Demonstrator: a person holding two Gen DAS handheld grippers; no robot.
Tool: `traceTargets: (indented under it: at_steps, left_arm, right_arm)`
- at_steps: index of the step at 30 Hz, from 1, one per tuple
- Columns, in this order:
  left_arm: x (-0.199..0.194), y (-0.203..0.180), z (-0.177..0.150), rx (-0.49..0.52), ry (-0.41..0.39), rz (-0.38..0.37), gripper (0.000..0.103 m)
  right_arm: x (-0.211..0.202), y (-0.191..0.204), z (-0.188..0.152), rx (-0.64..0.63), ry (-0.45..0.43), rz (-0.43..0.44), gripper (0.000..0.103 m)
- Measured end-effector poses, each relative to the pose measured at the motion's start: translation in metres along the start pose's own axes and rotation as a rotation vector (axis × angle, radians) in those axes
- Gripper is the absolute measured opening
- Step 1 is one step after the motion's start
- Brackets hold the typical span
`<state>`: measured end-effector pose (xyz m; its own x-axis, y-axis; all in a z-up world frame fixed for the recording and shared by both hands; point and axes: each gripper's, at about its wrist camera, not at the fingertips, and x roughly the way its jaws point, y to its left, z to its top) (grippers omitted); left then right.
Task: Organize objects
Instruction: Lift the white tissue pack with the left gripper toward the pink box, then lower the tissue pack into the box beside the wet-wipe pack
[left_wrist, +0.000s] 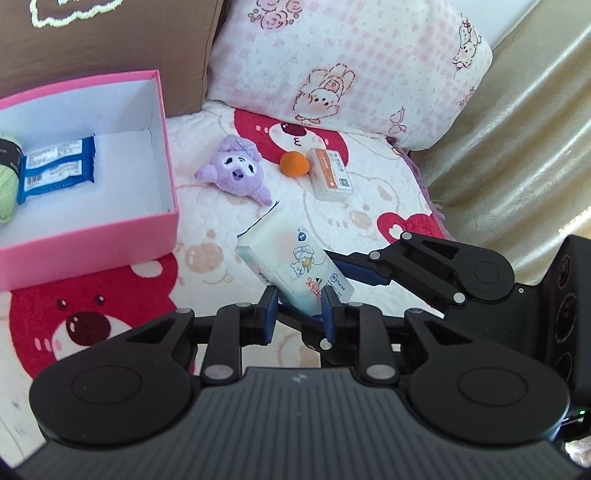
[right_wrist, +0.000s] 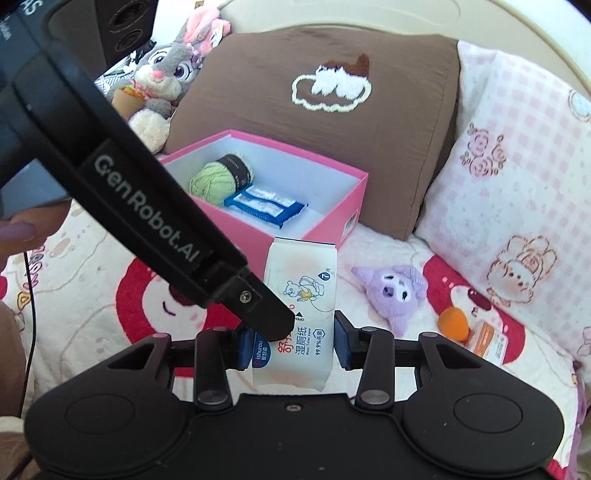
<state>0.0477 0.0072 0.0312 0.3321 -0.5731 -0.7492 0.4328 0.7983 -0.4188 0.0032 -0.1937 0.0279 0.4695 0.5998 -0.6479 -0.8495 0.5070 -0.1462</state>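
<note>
Right wrist alone shows rabbit toy; both grippers clasp wipes pack.

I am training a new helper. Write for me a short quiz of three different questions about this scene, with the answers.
1. True or false: both hand-held grippers hold the wipes pack.
2. Which thing lies inside the pink box? A) orange ball B) green yarn ball C) purple plush toy
3. Fill in: the orange ball lies beside a small ____ case with an orange label.

Key
1. True. The left hand-held gripper and the right hand-held gripper each grip one end.
2. B. The green yarn ball sits there next to two blue packets; the purple plush toy is on the blanket.
3. Clear plastic case.
</note>
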Motion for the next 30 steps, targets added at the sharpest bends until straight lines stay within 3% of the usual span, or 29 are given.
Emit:
traceTargets:
  at_steps: [7, 13, 17, 22, 30]
  left_arm:
    - [-0.025, -0.001, 0.014, 0.046, -0.013, 0.044, 0.028]
    - [-0.053, 0.012, 0.025, 0.026, -0.058, 0.078, 0.030]
    - [-0.067, 0.030, 0.032, -0.010, -0.068, 0.094, 0.037]
    - [-0.076, 0.052, 0.046, -0.041, -0.059, 0.135, 0.044]
    - [-0.079, 0.104, 0.064, -0.123, -0.070, 0.188, 0.044]
  right_arm:
    - [-0.006, 0.007, 0.027, -0.047, -0.033, -0.005, 0.046]
    - [-0.001, 0.015, 0.059, -0.078, -0.056, 0.024, 0.046]
    - [0.006, 0.020, 0.080, -0.080, -0.067, 0.067, 0.046]
    - [0.026, 0.028, 0.105, -0.101, -0.083, 0.123, 0.046]
    - [0.080, 0.034, 0.135, -0.117, -0.076, 0.215, 0.046]
